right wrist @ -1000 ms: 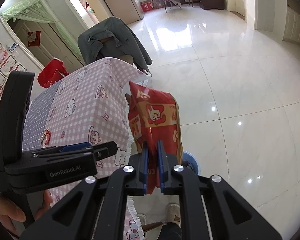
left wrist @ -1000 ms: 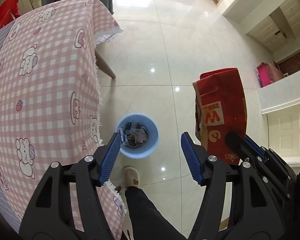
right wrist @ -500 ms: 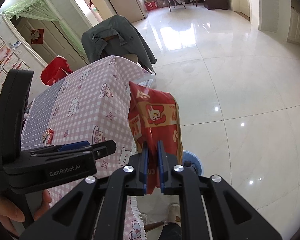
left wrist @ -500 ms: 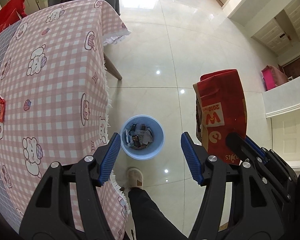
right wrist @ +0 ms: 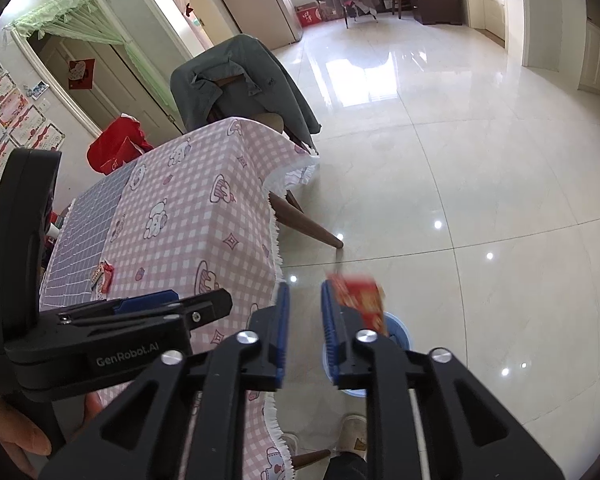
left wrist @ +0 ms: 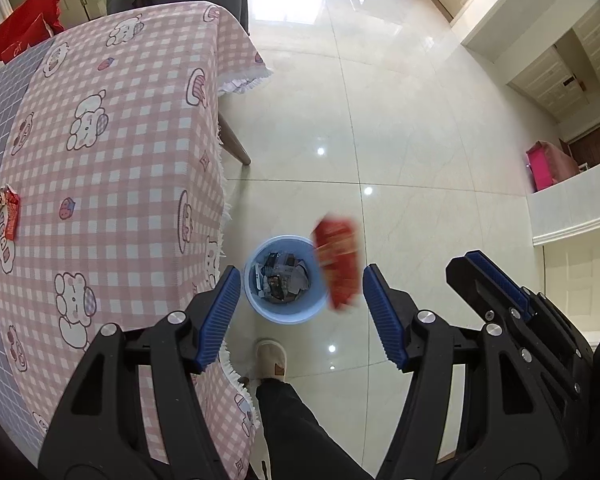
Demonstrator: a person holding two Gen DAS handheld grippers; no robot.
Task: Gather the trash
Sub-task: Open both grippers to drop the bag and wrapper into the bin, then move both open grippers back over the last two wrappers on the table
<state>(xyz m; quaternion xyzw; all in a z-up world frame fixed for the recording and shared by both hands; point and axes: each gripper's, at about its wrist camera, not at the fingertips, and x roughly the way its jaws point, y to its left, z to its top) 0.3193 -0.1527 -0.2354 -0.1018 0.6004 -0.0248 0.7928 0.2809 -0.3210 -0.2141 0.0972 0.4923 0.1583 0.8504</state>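
One red snack bag, motion-blurred, hangs in the air over the right rim of the blue bin, free of both grippers; its long axis runs roughly up and down the left wrist view, slightly tilted. I judge this to be the drop step. The right gripper has its fingers parted with nothing between them; the left gripper has its fingers spread wide and empty. Next likely comes the small red wrapper lying on the counter, needing a reach back.
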